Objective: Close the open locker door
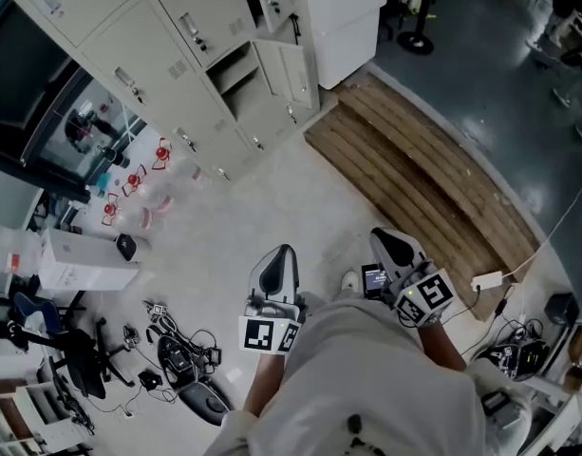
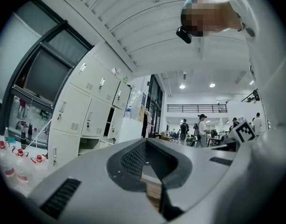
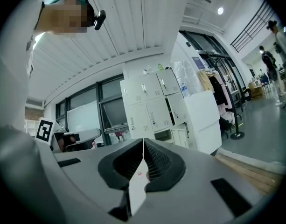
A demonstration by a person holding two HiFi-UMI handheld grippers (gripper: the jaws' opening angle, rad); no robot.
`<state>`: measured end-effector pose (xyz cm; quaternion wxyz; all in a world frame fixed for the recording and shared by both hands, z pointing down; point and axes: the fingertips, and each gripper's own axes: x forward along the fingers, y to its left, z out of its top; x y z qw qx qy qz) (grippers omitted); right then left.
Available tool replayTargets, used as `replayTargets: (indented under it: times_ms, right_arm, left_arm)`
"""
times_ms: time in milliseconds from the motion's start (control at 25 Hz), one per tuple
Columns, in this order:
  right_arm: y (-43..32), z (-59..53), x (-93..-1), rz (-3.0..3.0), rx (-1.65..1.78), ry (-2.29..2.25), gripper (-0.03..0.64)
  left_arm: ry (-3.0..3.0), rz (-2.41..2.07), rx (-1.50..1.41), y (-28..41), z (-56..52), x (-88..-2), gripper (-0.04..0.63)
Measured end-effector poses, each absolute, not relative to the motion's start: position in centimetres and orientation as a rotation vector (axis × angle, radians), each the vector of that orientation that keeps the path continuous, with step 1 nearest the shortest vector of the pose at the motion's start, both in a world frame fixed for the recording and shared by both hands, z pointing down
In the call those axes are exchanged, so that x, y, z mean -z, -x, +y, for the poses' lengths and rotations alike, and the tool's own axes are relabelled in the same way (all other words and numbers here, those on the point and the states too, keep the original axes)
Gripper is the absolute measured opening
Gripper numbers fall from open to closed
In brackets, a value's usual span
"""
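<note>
Left hand-held gripper (image 2: pixel 145 141) closed | right hand-held gripper (image 3: pixel 143 141) closed | locker door (image 1: pixel 294 74) open

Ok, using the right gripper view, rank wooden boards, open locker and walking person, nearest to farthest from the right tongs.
1. wooden boards, floor, lower right.
2. open locker, centre, ahead.
3. walking person, far right, down the hall.
</note>
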<state>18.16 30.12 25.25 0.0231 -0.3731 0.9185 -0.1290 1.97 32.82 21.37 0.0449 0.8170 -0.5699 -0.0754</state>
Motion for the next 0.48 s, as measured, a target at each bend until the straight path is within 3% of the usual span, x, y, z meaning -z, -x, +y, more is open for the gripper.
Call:
replayTargets:
  times_ms: [480]
  right_arm:
    - [-20.6,23.5,-26.7,2.85,0.452,1.162,0.028]
  left_arm:
    - [-2.463,-1.747,0.177,-4.2,26.7,-22.7,0.008]
